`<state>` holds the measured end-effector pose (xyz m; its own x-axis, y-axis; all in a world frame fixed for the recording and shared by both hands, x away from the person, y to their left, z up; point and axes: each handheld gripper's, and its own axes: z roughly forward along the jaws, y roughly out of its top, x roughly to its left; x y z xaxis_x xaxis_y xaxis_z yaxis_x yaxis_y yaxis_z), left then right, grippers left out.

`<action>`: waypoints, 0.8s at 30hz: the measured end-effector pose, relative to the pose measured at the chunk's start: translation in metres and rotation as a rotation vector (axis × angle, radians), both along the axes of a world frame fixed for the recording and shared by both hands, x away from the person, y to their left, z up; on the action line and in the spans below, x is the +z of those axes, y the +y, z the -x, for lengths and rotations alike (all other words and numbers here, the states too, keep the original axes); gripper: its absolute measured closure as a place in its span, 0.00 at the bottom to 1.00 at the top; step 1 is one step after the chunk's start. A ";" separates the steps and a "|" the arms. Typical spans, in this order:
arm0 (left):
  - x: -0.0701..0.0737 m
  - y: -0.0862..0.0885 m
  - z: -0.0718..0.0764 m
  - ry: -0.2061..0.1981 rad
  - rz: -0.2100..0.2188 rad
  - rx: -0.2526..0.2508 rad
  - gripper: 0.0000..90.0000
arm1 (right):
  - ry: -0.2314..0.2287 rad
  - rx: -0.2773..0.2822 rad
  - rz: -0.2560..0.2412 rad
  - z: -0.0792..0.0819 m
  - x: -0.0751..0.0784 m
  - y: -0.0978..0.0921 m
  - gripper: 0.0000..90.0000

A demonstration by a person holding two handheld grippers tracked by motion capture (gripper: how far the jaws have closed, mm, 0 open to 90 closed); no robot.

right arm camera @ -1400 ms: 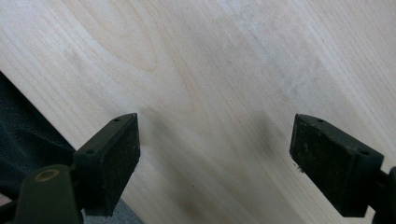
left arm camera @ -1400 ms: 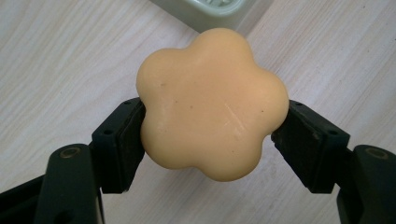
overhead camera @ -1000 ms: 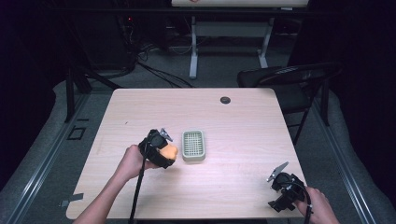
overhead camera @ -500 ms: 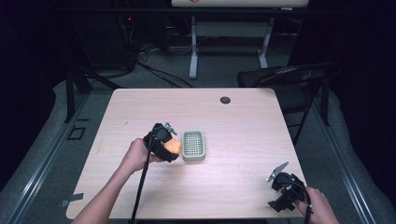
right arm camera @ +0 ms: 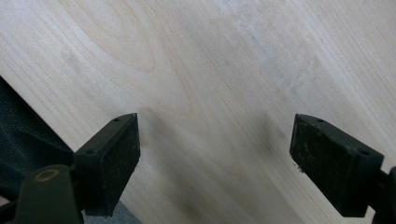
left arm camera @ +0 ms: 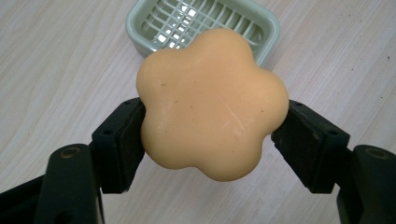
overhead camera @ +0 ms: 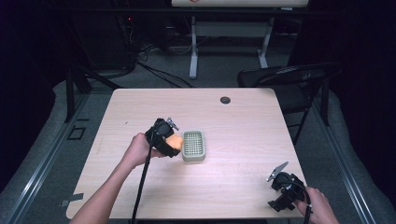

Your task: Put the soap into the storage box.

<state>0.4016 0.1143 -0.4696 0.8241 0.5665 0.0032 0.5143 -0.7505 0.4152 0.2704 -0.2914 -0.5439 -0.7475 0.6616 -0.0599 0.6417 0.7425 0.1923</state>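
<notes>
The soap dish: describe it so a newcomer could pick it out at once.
On the wooden table, look near the middle, just right of the left gripper holding orange flower-shaped soap. The soap dish is the pale green rounded rectangle with a slatted grid inside, unlike the small dark round disc at the far edge.

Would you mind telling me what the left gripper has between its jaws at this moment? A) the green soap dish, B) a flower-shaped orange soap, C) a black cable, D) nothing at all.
B: in the left gripper view, the left gripper has its two jaws pressed against either side of the flower-shaped orange soap, with the green soap dish lying on the table beyond it.
</notes>
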 end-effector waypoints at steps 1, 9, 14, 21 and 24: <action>0.000 0.000 -0.001 0.002 0.003 0.001 0.31 | 0.001 0.000 0.003 0.000 0.000 0.000 0.18; 0.001 -0.004 -0.005 -0.001 -0.004 -0.007 0.31 | -0.004 0.001 0.000 0.001 0.000 0.000 0.17; 0.002 -0.006 -0.008 0.001 -0.002 -0.003 0.31 | 0.004 0.009 0.003 0.000 0.000 0.000 0.17; 0.002 -0.014 -0.012 0.004 -0.004 -0.013 0.31 | 0.003 0.009 0.000 0.000 0.000 0.000 0.17; 0.004 -0.017 -0.014 0.001 -0.001 -0.014 0.31 | 0.004 0.011 0.000 0.000 0.001 0.000 0.17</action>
